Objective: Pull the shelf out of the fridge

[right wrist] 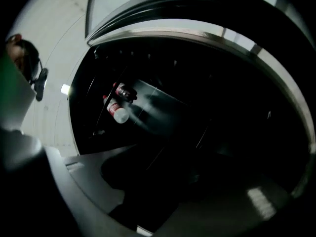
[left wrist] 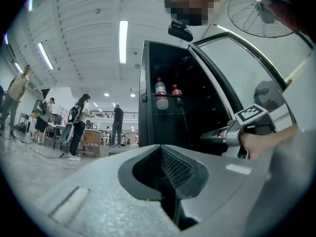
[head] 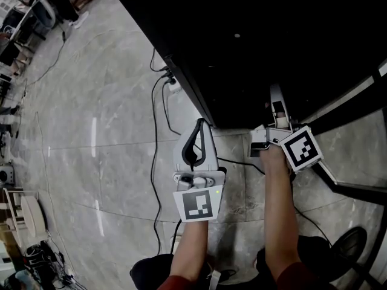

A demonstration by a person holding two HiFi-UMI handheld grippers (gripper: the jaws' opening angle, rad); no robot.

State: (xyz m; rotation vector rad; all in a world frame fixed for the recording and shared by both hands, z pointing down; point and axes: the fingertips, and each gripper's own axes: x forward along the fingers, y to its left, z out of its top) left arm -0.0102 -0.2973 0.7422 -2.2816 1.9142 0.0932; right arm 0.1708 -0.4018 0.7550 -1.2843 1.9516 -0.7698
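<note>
The black fridge (head: 272,47) stands open in front of me, its inside very dark. A glass shelf (left wrist: 167,97) high inside carries two red-labelled bottles (left wrist: 161,92); the right gripper view shows the same shelf (right wrist: 158,102) and bottles (right wrist: 117,107) tilted. My right gripper (head: 277,103) reaches into the fridge's lower opening, seen from the side in the left gripper view (left wrist: 210,134). Its jaws (right wrist: 163,181) stand apart, and the dark hides whether anything lies between them. My left gripper (head: 199,125) hangs outside the fridge over the floor, jaws closed together on nothing (left wrist: 165,174).
The fridge's glass door (left wrist: 242,68) swings open to the right. Black cables (head: 156,162) and a power strip (head: 173,86) lie on the grey tile floor beside the fridge. Several people (left wrist: 78,125) stand far off in the hall. A fan (left wrist: 256,11) hangs above.
</note>
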